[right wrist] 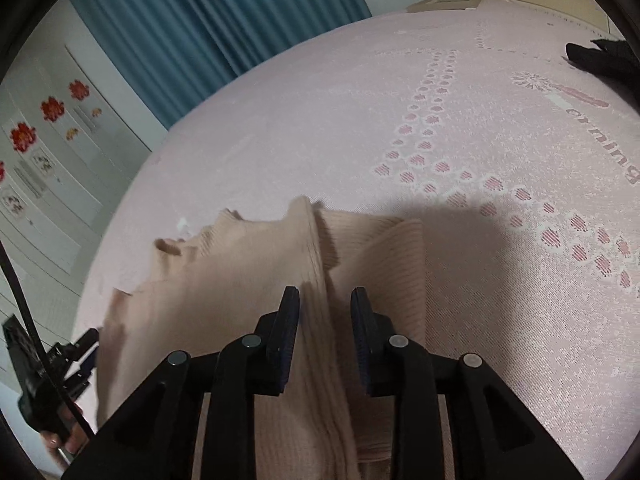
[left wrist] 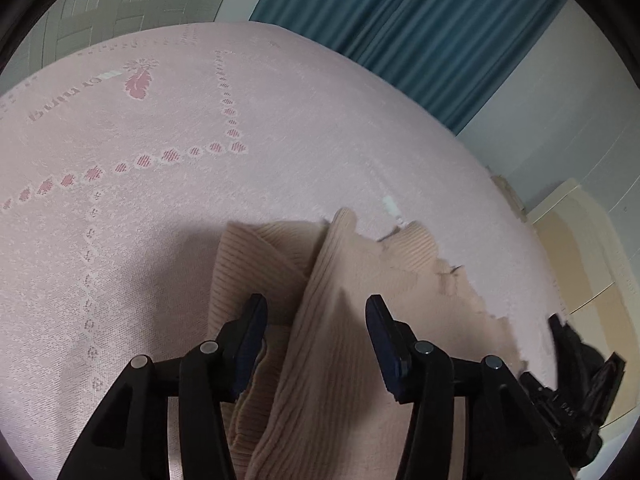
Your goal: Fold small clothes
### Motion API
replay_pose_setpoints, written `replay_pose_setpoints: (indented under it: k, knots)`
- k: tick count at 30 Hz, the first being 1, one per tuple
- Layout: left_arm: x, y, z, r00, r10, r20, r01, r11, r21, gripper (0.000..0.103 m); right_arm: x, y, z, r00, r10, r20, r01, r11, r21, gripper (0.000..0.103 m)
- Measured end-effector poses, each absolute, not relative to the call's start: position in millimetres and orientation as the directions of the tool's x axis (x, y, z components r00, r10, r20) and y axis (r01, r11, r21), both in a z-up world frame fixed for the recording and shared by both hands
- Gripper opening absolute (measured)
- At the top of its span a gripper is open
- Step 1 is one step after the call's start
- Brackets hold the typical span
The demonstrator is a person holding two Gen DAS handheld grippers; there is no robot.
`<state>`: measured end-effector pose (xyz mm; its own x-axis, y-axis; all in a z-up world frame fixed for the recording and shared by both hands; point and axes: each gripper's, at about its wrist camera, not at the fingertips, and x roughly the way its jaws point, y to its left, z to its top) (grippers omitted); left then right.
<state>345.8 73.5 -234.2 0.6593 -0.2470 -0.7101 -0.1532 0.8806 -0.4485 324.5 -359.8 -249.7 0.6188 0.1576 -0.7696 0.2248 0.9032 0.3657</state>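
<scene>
garment: beige ribbed knit top [left wrist: 344,320], folded, lying near on the pink bedspread [left wrist: 200,200]
left gripper [left wrist: 316,312]: jaws apart, a raised fold between, not pinched
right gripper [right wrist: 325,304]: jaws slightly apart astride a fold

Your left gripper [left wrist: 316,312] points down at a slant, its two black fingers [left wrist: 252,332] spread well apart. A raised fold of the garment [left wrist: 320,344] runs up the gap between the jaws, and neither pad presses on it. Your right gripper [right wrist: 325,306] tilts down the same way, its jaws parted more narrowly. A ridge of the same cloth stands between them, lying close against the left pad, with a clear gap to the right pad. From the right wrist view your left gripper shows at the far left edge, with fingers of your hand [right wrist: 64,442] wrapped round its handle.
</scene>
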Motion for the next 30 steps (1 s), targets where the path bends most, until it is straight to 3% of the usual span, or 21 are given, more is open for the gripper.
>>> replay_pose_setpoints:
  k: [5, 7, 9, 14, 18, 22, 25, 30]
  knots:
    - [345, 66, -239, 0.657, -0.202, -0.727, -0.137, 0.916, -0.378, 0.044, 326, -348, -256, 0.606, 0.118, -0.787, 0.196, 0.937, 0.291, 0.026]
    - [345, 65, -241, 0.646, -0.158, -0.747, -0.161, 0.928, -0.336, 0.029, 327, -340, -257, 0.607, 0.067, -0.792, 0.18, 0.959, 0.219, 0.011]
    - [346, 71, -242, 0.652, -0.142, -0.744, -0.177, 0.927, -0.332, 0.012, 325, -338, -255, 0.623, 0.057, -0.78, 0.164, 0.966, 0.201, 0.007]
    - [343, 88, -242, 0.677, -0.206, -0.706, -0.187, 0.88, -0.437, 0.008, 317, -352, -242, 0.676, 0.081, -0.732, 0.188, 0.942, 0.278, 0.006]
    - [343, 91, -248, 0.67, -0.213, -0.711, -0.201, 0.87, -0.45, 0.011, 327, -348, -261, 0.618, 0.038, -0.786, 0.22, 0.951, 0.219, 0.006]
    - [341, 92, -246, 0.669, -0.233, -0.706, -0.197, 0.86, -0.471, 0.015, 325, -341, -252, 0.623, 0.012, -0.782, 0.203, 0.963, 0.177, 0.011]
    - [340, 90, -244, 0.661, -0.241, -0.711, -0.196, 0.859, -0.474, 0.022, 319, -340, -248, 0.627, 0.007, -0.779, 0.205, 0.963, 0.173, 0.024]
    - [328, 81, -234, 0.668, -0.24, -0.705, -0.159, 0.878, -0.451, 0.041, 297, -339, -237, 0.647, 0.017, -0.762, 0.189, 0.965, 0.182, 0.025]
